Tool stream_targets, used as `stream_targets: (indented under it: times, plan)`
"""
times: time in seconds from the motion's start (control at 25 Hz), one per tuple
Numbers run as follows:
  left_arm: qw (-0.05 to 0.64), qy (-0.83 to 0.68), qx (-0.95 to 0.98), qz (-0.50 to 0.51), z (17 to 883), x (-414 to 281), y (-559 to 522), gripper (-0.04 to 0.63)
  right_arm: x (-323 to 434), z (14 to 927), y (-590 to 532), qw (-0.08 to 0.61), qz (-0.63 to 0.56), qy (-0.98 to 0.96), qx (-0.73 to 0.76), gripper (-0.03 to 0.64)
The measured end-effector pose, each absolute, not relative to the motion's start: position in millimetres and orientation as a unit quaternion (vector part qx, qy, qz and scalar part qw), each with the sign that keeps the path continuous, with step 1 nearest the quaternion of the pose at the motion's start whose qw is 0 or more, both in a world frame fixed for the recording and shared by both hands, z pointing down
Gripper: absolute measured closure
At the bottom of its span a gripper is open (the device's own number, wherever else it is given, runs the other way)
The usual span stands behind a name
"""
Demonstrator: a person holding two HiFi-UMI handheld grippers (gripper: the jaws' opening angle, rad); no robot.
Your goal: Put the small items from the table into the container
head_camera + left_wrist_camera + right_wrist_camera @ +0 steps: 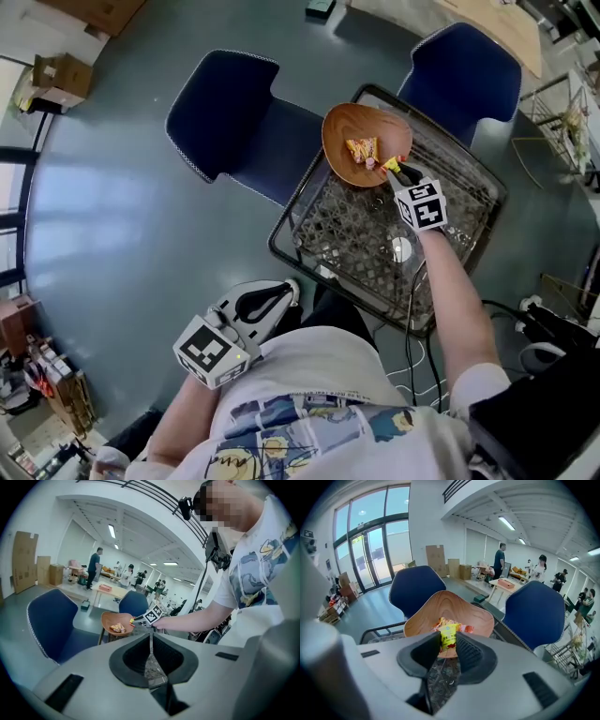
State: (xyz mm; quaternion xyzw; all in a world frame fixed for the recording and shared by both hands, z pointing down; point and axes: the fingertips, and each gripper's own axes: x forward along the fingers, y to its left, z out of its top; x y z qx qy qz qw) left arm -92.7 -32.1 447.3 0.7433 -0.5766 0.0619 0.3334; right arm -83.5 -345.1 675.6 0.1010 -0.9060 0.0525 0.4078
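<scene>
Table: a black wire-mesh table (349, 246) stands on a grey-blue floor (122, 216), with the person at its near edge.
Right fingers: the right gripper (449, 643) has its fingers (471, 654) closed on a yellow packet (448, 637), the pads pressing both of its sides.
Yellow packet: it sits upright in the grip, raised above the mesh. It is held at the near rim of the wooden bowl (440, 605). In the head view it is at the bowl's lower right rim.
Wooden bowl: it rests at the table's far corner. Orange packets (361, 148) lie in its hollow, just behind the held one.
Left fingers: the left gripper (151, 638) has its fingers (130, 657) drawn together with nothing between them. It is held off the table's near left corner, close to the person's shirt, and points toward the bowl.
Right forearm: it stretches across the mesh from the near edge to the bowl.
On the mesh: a pale round spot (401, 249) shows beside the forearm. Whether it lies on the wire or beneath it I cannot tell.
Chairs: a blue chair (234, 112) stands to the left beyond the table. A second blue chair (459, 56) stands behind the bowl.
Cables: black and white cables (412, 361) trail on the floor by the table's near right side.
Room: an open hall with tall glass doors (375, 541), cardboard boxes (436, 557) against the wall and strip lights overhead. Several people stand far back.
</scene>
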Motion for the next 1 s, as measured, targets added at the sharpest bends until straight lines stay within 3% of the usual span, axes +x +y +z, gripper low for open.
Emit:
stream_targets:
  times: [0.52,1.0]
  plan:
    - [0.346,-0.629,0.695,0.04,455,-110,-7,0.584,-110,735,-363,0.485,0.029,-0.871,0.066,0.482]
    - [0.325,-0.609,0.722,0.047,442,-103,-9,0.584,-84,694,-341,0.438,0.049,-0.892,0.097,0.472]
